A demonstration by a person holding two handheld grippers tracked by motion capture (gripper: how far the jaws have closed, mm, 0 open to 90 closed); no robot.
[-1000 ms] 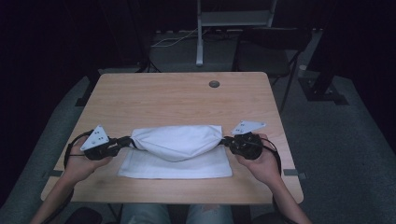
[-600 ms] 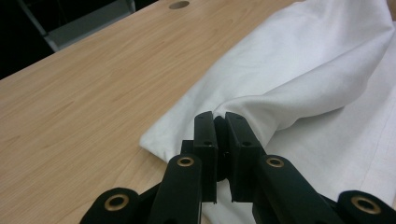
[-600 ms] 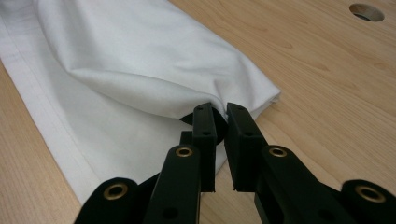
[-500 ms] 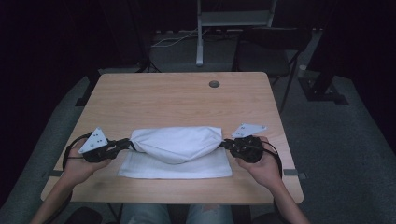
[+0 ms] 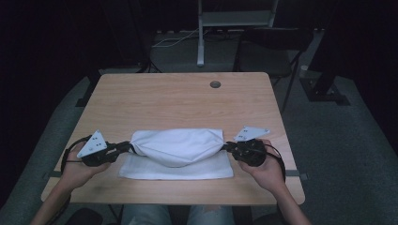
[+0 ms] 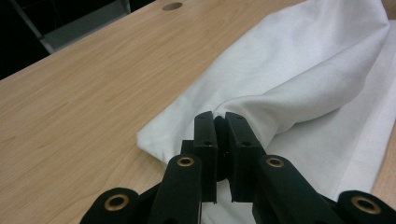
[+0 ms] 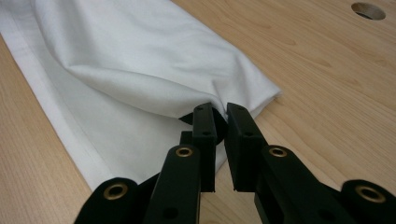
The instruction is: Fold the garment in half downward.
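— Pinching cloth on both sides, that's where I am. The left gripper (image 6: 216, 116) has its jaws closed almost fully on a gathered corner of the white cloth (image 5: 177, 146); the right gripper (image 7: 218, 111) is clamped the same way on the opposite corner.

— Where does the cloth sit on the table (image 5: 178, 98)?

— Toward the near edge, around six o'clock from the cable hole (image 5: 215, 85). From the high view, my left gripper (image 5: 126, 147) is at the cloth's nine o'clock end and my right gripper (image 5: 228, 147) at its three o'clock end. The upper layer sags between them, lifted off the lower layer, which lies flat.

— Which step is that?

— I judge it a fold in progress: far edge picked up, being carried over. Next I'd bring both hands toward six o'clock together, keeping the span taut, lay the lifted edge along the near hem, then release.
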